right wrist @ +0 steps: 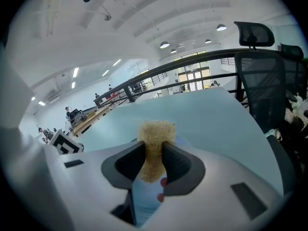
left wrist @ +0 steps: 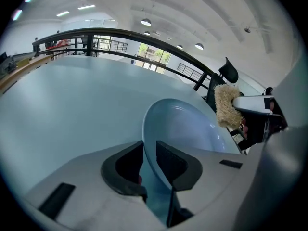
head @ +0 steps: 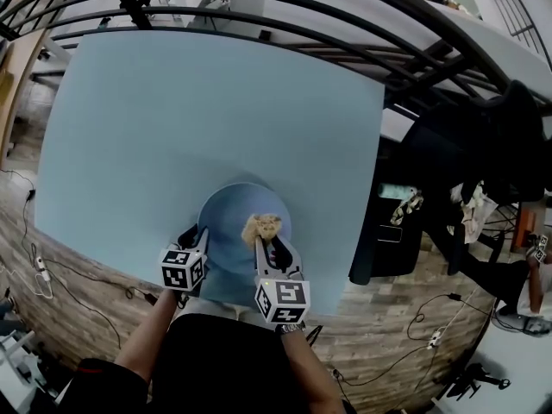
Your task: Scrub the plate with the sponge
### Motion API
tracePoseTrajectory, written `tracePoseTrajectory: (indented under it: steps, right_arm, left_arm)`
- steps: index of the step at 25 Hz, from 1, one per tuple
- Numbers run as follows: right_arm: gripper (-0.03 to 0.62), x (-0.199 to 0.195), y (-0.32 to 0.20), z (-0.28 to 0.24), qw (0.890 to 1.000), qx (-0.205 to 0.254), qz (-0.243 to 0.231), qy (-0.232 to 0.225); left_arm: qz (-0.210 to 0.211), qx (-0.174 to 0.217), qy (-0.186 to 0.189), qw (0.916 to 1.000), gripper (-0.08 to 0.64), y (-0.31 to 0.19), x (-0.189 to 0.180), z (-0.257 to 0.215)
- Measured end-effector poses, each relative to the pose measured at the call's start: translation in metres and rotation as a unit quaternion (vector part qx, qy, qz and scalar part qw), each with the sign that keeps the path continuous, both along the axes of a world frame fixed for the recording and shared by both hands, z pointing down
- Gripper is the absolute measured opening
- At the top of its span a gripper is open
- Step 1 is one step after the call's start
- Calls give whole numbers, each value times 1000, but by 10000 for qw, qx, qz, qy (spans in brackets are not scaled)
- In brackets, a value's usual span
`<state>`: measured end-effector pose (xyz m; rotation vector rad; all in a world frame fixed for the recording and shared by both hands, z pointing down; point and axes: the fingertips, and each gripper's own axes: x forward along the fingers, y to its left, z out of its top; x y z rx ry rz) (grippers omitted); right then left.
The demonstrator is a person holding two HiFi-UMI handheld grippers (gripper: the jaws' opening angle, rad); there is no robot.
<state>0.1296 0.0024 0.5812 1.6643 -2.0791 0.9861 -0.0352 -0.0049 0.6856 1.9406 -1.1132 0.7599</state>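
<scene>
**Scrubbing step, at or just short of contact.** I had the left gripper (left wrist: 149, 160) closed on the near-left rim of the plate (head: 226, 218). The rim ran edge-on between the two jaws, which pinched it from either face. The plate lay near the front edge of the table (head: 155, 119), directly ahead of me. I could not tell whether it rested flat or was raised a little at the held side.

The right gripper (right wrist: 154, 159) pinched the sponge (right wrist: 155, 134), a tan, fibrous pad. It was squeezed narrow between the jaws, with its tuft standing out beyond their tips. In the head view the sponge sat over the plate's basin, right of centre. Whether it touched the surface or hung just above it, no view settled.

**Pose.** My forearms (head: 148, 336) entered from the lower edge of the head view, close together, with the grippers side by side. The left gripper was rolled to take the rim. The right pointed forward across the near rim toward the basin.

**Next move, as I judged it.** The tuft would have to be pressed onto the basin and swept in strokes or circles. The left jaws would need to hold firm so that the plate did not slide or twist. Little sponge stood proud of the right jaws, so too steep a push risked their tips meeting the plate.
</scene>
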Motion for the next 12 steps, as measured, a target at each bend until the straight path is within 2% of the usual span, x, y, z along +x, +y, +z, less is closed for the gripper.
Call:
tracePoseTrajectory:
  steps: [6, 12]
  right_arm:
    - [107, 12, 0, 25, 9982, -373, 423, 180]
    - [107, 25, -3, 41, 9941, -702, 756, 328]
  left_arm:
    - [-2, -182, -382, 9991, 40, 0, -4, 7]
    - [-411, -478, -440, 9970, 38, -2, -6, 7]
